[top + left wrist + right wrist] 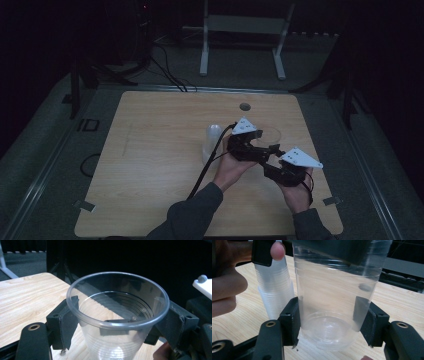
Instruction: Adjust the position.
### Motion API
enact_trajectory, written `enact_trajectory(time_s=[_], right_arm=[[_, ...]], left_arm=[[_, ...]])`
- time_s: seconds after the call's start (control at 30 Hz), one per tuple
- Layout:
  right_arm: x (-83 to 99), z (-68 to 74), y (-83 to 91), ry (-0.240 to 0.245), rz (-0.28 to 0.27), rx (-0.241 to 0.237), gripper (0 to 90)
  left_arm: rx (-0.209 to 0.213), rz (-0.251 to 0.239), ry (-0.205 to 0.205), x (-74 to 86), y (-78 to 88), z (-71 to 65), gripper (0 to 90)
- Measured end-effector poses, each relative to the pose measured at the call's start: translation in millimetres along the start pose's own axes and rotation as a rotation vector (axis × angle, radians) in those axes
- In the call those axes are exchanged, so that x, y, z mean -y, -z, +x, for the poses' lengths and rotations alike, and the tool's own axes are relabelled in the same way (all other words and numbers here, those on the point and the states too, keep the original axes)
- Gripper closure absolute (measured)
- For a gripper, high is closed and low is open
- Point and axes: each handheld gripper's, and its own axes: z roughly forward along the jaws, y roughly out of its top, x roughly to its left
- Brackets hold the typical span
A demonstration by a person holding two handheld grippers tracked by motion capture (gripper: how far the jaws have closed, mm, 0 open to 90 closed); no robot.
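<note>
- We hold a clear plastic cup [265,135] right of the frame's centre in the high view, above the wooden bench [150,165].
- Our right tongs [328,322] are clamped on the cup's lower wall, near its base.
- Our left tongs [117,322] stand at either side of the cup just under its rim; we cannot tell whether they press on it.
- A stack of cups [274,290] stands at the upper left of the right gripper view, just beside the held cup.

Upright clear plastic cup [329,302] above table
</note>
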Motion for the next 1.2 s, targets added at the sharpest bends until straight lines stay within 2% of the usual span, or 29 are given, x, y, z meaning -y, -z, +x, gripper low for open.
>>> enact_trajectory(time_s=[0.2, 0.57, 0.73, 1.03, 1.1, 1.2], right_arm=[[1.0, 0.1, 0.6, -0.002, -0.007, -0.001, 41.1], [1.6, 0.6, 1.5, -0.008, -0.021, -0.015, 41.1], [2.0, 0.6, 1.7, -0.005, -0.024, -0.016, 41.1], [1.2, 0.0, 1.7, -0.008, -0.023, -0.021, 38.3], [1.9, -0.4, 1.3, -0.004, -0.019, -0.016, 34.9], [2.8, -1.2, 1.3, -0.010, -0.020, -0.012, 33.3]], left_arm=[[0.011, -0.018, 0.011, 0.2, 0.3, -0.9, 23.7], [-0.004, -0.045, -0.015, 0.9, 1.0, -5.1, 24.1], [-0.021, -0.052, -0.039, 2.1, 1.5, -7.2, 25.7], [-0.025, -0.062, -0.059, 2.6, 2.5, -8.4, 27.9], [-0.037, -0.064, -0.093, 2.8, 2.9, -11.4, 28.3], [-0.044, -0.064, -0.104, 2.9, 3.3, -12.3, 28.4]])
